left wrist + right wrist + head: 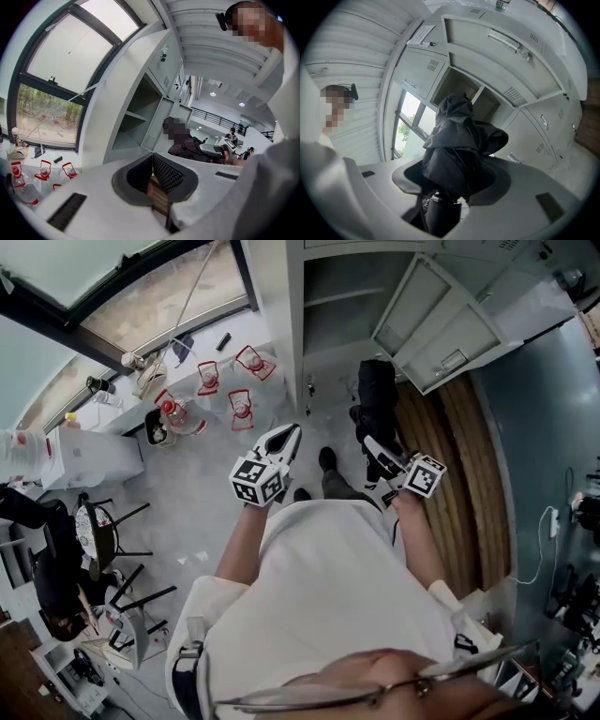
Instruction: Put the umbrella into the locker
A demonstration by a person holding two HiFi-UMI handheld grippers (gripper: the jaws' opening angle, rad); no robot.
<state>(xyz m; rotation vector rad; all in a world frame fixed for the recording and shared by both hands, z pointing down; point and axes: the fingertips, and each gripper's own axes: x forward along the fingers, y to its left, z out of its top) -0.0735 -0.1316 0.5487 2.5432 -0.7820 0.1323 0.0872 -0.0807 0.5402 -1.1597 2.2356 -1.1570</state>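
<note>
Black folded umbrella point(377, 404) clamped in the right tongs point(382, 454), held out just before the open locker point(330, 329) at the far side. Left tongs point(284, 439) closed together on nothing, to the left, above the pale floor point(197, 493) near red-handled water bottles point(242, 409).

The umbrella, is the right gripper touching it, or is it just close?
Touching. The right gripper view shows the black umbrella standing between the jaws of the right gripper, with its folded cloth pressed against both pads.
</note>
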